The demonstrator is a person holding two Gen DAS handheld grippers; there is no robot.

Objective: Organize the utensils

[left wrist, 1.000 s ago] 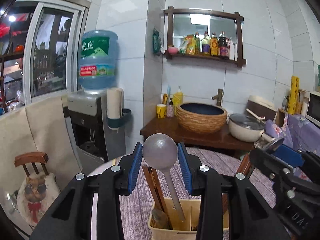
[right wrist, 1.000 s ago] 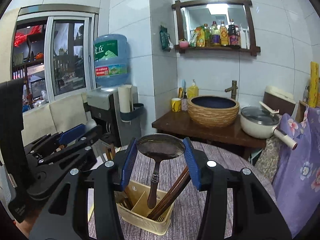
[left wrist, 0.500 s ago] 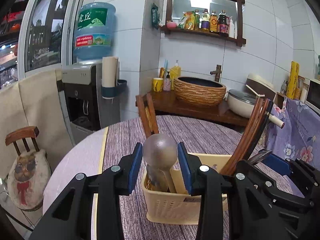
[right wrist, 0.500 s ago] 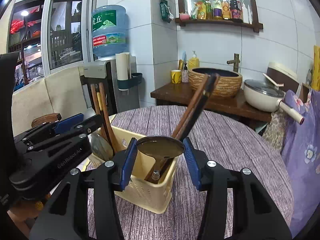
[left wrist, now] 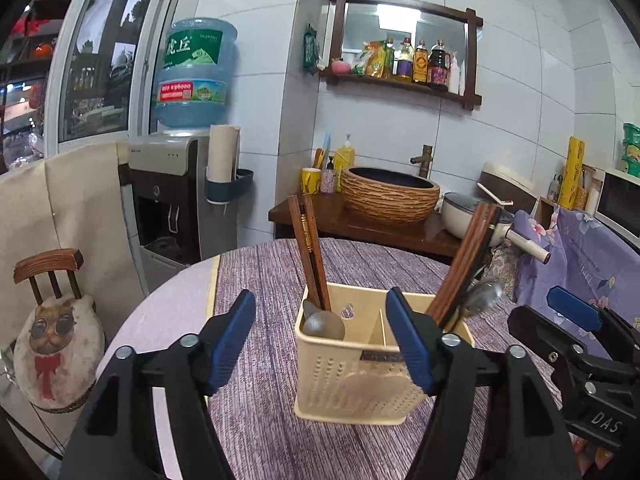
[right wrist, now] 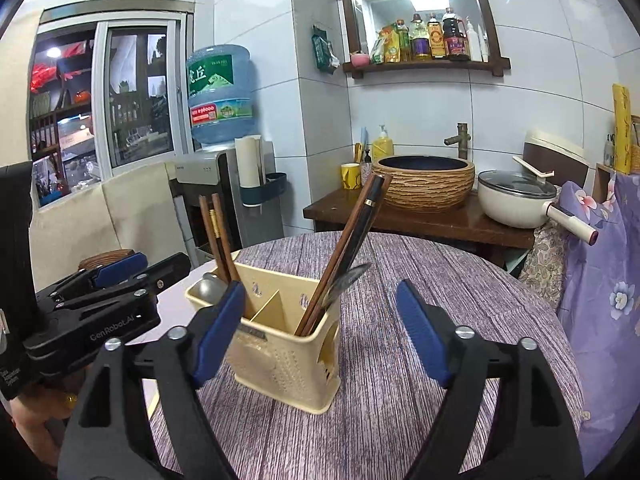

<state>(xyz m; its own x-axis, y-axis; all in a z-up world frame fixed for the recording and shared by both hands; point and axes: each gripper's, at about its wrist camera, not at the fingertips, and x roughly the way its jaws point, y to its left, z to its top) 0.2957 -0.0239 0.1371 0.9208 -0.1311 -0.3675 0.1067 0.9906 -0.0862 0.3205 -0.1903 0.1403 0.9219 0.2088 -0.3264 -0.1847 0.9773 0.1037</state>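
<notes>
Both spoons released into the utensil caddy (left wrist: 362, 364)!
The left gripper (left wrist: 320, 344) and right gripper (right wrist: 320, 330) are opening wide, nothing held; the grey spoon (left wrist: 323, 325) now stands beyond the left fingers (left wrist: 234, 338), the metal spoon (right wrist: 347, 278) between the right ones.

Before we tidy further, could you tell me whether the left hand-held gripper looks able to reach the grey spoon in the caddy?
Probably yes: the left hand-held gripper is opening, nothing between its jaws, right before the spoon.
</notes>
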